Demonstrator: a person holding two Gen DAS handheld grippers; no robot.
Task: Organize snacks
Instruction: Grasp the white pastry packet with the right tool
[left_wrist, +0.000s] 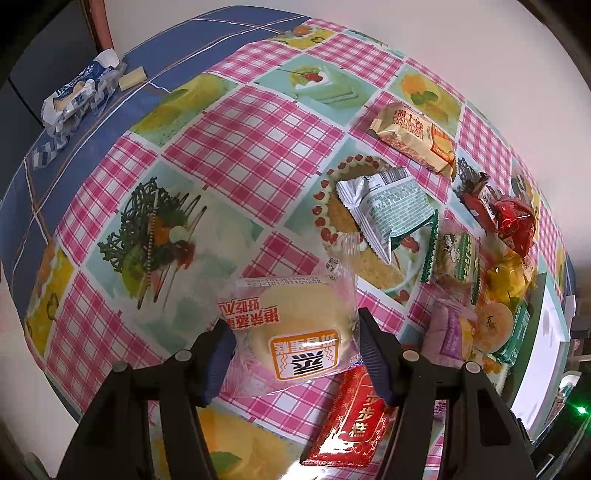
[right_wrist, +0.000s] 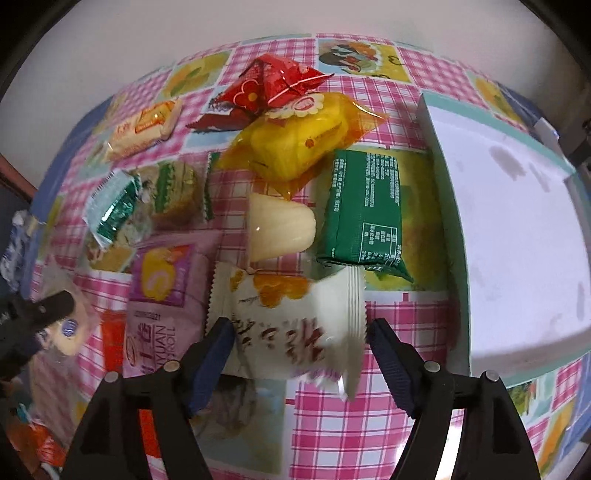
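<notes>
The left gripper (left_wrist: 295, 354) is clamped on a clear-wrapped round steamed cake (left_wrist: 295, 332), both blue pads pressed to the wrapper's sides, its orange label printed in Chinese characters that read upside down from here. Just beside it, under the right finger, lies a red and gold packet (left_wrist: 351, 424) near the table's (left_wrist: 240, 147) near edge. The right gripper (right_wrist: 299, 350) has its jaws spread, with a white packet (right_wrist: 295, 332) bearing brown brush writing between them; it looks blurred, and only the left pad appears to touch it, so it is not gripped. Left of that sits a purple swiss-roll packet (right_wrist: 162, 295) (the letters "YUAN" and "ROLL" can be made out). Beyond lie a pale jelly cup (right_wrist: 277, 229), a green packet (right_wrist: 362, 214) of small white print, a yellow wrapped cake (right_wrist: 299, 144) and a red flowered packet (right_wrist: 277, 85), closely crowded and partly overlapping. The white box (right_wrist: 517, 240) with teal rim stands at the table's right edge, touching none of them that I can tell. The open room is on the left half of the checked cloth, bare up to the far left corner, where a torn blue and white wrapper (left_wrist: 77, 96) lies.
</notes>
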